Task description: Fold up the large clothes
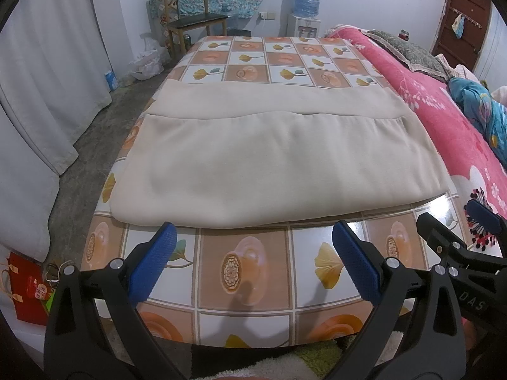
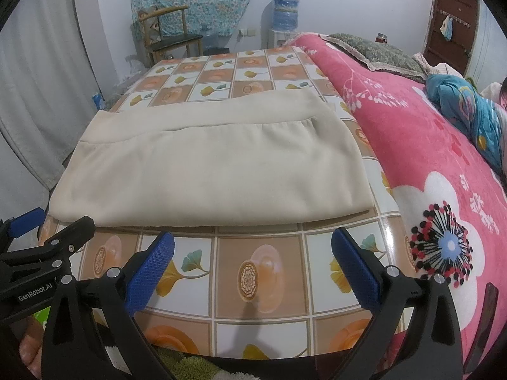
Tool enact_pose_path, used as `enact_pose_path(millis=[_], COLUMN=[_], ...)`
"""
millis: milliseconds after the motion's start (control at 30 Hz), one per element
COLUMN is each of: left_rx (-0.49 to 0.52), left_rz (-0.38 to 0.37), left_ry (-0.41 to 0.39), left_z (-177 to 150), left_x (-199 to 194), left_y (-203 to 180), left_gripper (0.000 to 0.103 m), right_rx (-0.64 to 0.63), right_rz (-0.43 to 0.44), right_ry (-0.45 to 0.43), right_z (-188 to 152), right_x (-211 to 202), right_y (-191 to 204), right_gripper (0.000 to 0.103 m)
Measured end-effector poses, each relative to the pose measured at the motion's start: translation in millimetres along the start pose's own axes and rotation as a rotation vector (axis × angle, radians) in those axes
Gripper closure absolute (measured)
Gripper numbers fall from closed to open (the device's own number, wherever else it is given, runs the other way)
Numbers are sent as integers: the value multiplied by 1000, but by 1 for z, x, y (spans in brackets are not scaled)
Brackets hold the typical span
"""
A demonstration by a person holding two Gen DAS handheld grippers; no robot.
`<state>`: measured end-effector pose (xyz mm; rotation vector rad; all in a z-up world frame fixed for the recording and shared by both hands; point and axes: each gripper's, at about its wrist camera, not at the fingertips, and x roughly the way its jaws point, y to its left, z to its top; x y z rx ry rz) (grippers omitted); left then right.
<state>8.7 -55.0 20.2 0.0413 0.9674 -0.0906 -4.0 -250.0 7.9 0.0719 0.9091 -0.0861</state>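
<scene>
Beige fabric garment [image 1: 253,158], folded into a broad rectangle, lies flat across the table's glossy tile-patterned cloth [image 1: 244,272], its doubled near edge facing both tools for easy pickup. Left gripper [image 1: 253,262] and right gripper [image 2: 253,266] hover just short of that edge, blue-padded jaws spread wide, holding nothing.

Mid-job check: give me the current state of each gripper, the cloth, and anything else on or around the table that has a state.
left gripper: open, empty, short of the cloth.
right gripper: open, empty, short of the cloth.
beige garment: folded flat on the table, layered.
brown door: shut.
wooden chair: upright, unoccupied.
</scene>
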Motion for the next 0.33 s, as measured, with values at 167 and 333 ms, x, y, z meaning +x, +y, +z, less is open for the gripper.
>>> enact_pose_path(millis=[167, 333], left_rx=[-1, -2], left_rz=[0, 0], left_ry=[0, 2], left_z=[0, 0], left_x=[0, 0], left_y=[0, 0], left_gripper=[8, 8], right_rx=[1, 1], right_rz=[-1, -1], right_ry=[0, 4], right_z=[0, -1], right_x=[0, 1], right_y=[0, -2], right_gripper=[6, 6])
